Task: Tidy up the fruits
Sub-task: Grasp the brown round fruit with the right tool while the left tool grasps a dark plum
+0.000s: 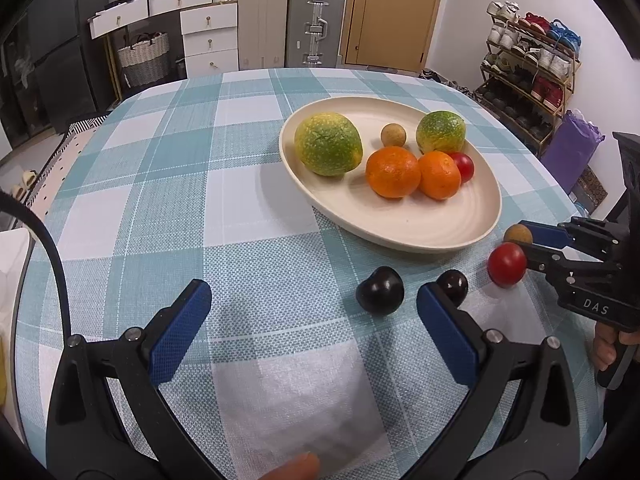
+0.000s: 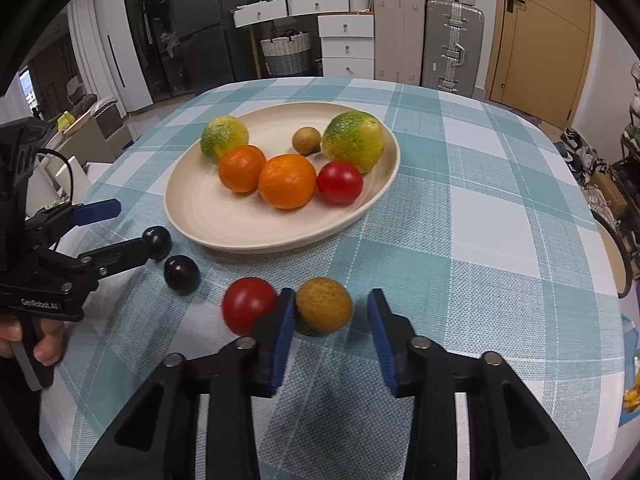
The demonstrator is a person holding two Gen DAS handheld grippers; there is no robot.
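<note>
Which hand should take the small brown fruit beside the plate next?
Right. The right gripper already straddles the brown fruit; the left gripper is open near the dark plums.

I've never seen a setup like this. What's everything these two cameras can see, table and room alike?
plate: 1, cream, mid-table
green-yellow citrus: 2, on the plate
oranges: 2, orange, on the plate
tomatoes: 2, red, one on the plate, one on the cloth
small brown fruits: 2, one on the plate, one on the cloth
plums: 2, near-black, on the cloth in front of the plate
tablecloth: 1, teal and white check
suitcases: 2, beige and silver, back wall
shoe rack: 1, beside the door
left claw: 1, black and blue, open, empty
right claw: 1, black and blue, brown fruit between its fingers
</note>
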